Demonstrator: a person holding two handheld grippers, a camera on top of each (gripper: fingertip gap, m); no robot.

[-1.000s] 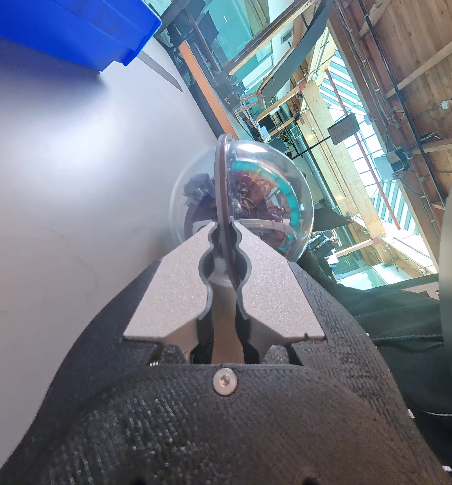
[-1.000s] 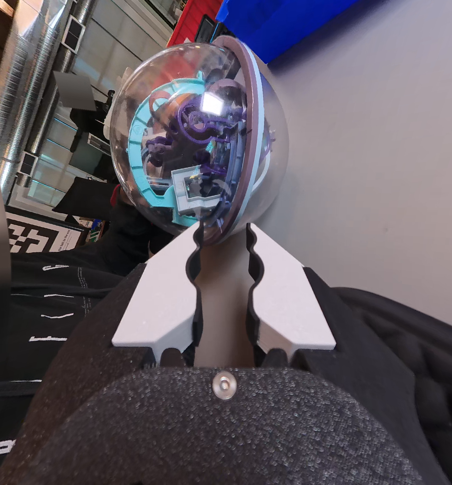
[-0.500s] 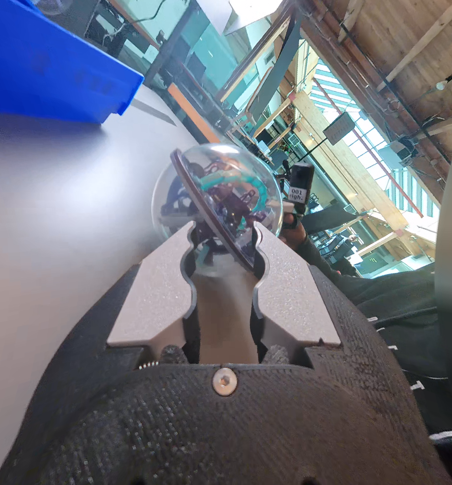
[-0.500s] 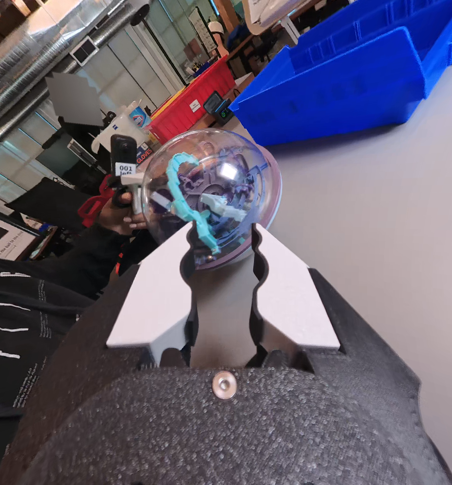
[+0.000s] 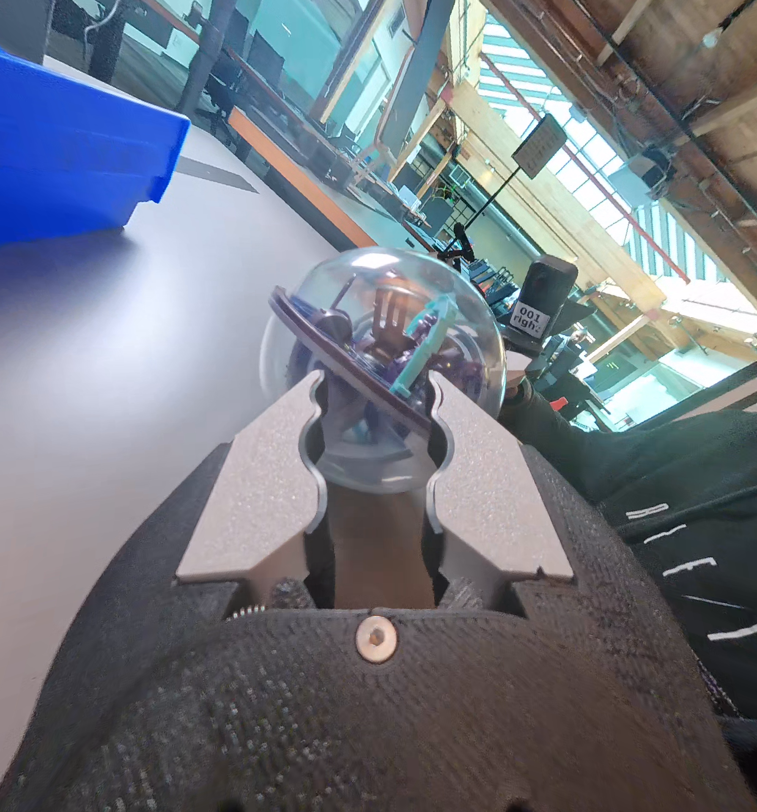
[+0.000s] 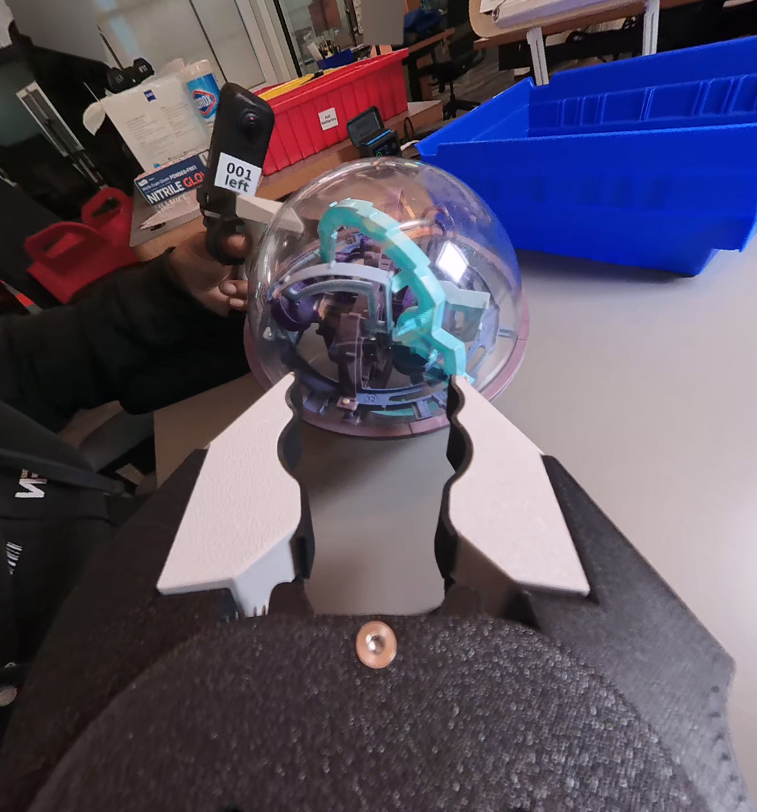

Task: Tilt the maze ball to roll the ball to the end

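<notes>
Right gripper point(image 6: 372, 391): its two pale fingers stand wide apart, the tips level with the near lower edge of the maze ball; the view does not make plain whether the pads press on the sphere, so whether it is held cannot be told.
Left gripper point(image 5: 374, 386): its grey fingers stand partly apart with the lower part of the sphere between the tips; contact of pad and sphere cannot be judged here either. In the right wrist view this tool shows beyond the ball, one pale finger point(image 6: 264, 211) reaching the clear shell on its far left.
Maze ball point(image 6: 385, 303): a clear sphere with a dark purple equator ring and teal, grey and purple tracks inside. It sits between the two grippers, over the grey table. In the right view the ring lies near level at the bottom; in the left view point(image 5: 381, 347) the ring runs on a slant.
Table point(image 6: 631, 395): plain grey, bare around the ball.
Person's hand point(image 6: 223, 285): in a dark sleeve, gripping the left tool's handle just left of the ball.
Blue bins point(image 6: 609, 175): on the table behind and to the right of the ball, well apart from it.
Red bin point(image 6: 337, 110): farther back, on another bench, beside a box of gloves point(image 6: 170, 182).
</notes>
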